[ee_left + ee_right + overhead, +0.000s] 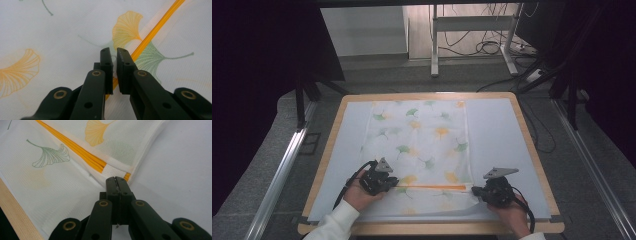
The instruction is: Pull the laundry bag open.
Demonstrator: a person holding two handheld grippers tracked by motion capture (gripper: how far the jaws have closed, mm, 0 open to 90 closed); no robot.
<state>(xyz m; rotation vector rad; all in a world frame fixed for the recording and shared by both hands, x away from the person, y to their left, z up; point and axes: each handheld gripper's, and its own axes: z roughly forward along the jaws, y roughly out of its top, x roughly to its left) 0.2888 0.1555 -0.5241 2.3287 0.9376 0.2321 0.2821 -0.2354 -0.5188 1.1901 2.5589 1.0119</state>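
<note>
Counting from the high view: one white mesh laundry bag (pixel 419 145) printed with ginkgo leaves, one orange zipper (pixel 437 187), one white table cover (pixel 497 135) on one wooden table (pixel 532 145), two grippers and two hands are recorded. The bag is laid flat at the centre of the table, its zipper running across the near end from 9 to 3 o'clock.

The left gripper (pixel 379 181) is held in the left hand (pixel 359 196) at the zipper's 9 o'clock end; in the left gripper view its jaws are seen nearly together, with a narrow slit between them, over the zipper (pixel 155 30). Whether anything is pinched there cannot be told, the zipper pull being hidden behind the jaws.

The right gripper (pixel 482 191) is held in the right hand (pixel 512 217) at the zipper's 3 o'clock end; in the right gripper view its jaws are pressed together at the bag's corner (pixel 117 173), apparently on the fabric edge, though the contact is hard to make out.

Both forearms are cut off at 6 o'clock. Leaf count is left untaken, several prints being too faint.
</note>
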